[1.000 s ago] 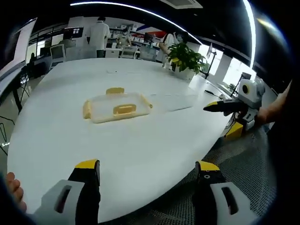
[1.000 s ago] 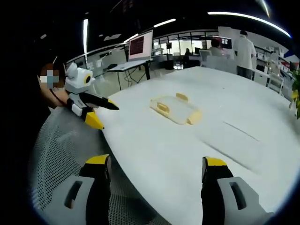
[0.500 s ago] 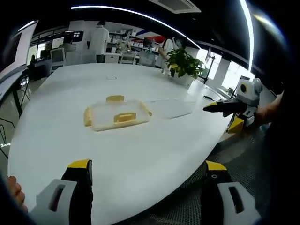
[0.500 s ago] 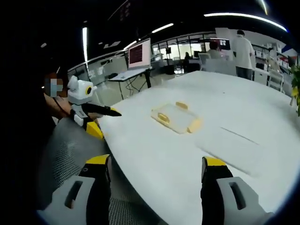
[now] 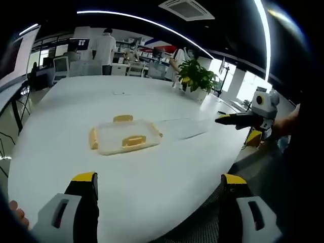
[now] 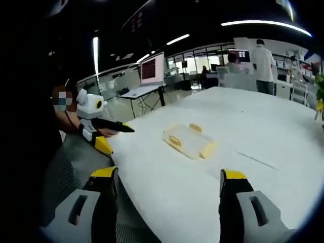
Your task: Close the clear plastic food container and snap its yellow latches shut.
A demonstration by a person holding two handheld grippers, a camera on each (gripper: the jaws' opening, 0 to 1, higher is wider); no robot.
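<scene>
Both grippers are drawing back from the white table [image 5: 167,167] compared with a second ago, so the container looks smaller. Left gripper [image 5: 158,207] and right gripper [image 6: 169,202] are hovering off the near edge, jaws spread wide, holding nothing. Away from the edges, the clear plastic food container [image 5: 123,137] is lying with its lid seemingly on; whether the yellow latches [image 5: 134,140] are snapped I cannot tell.

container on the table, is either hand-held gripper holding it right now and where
Nothing is held. The left hand-held gripper and the right hand-held gripper both stand open, well short of the clear container, which lies alone on the white table.
</scene>
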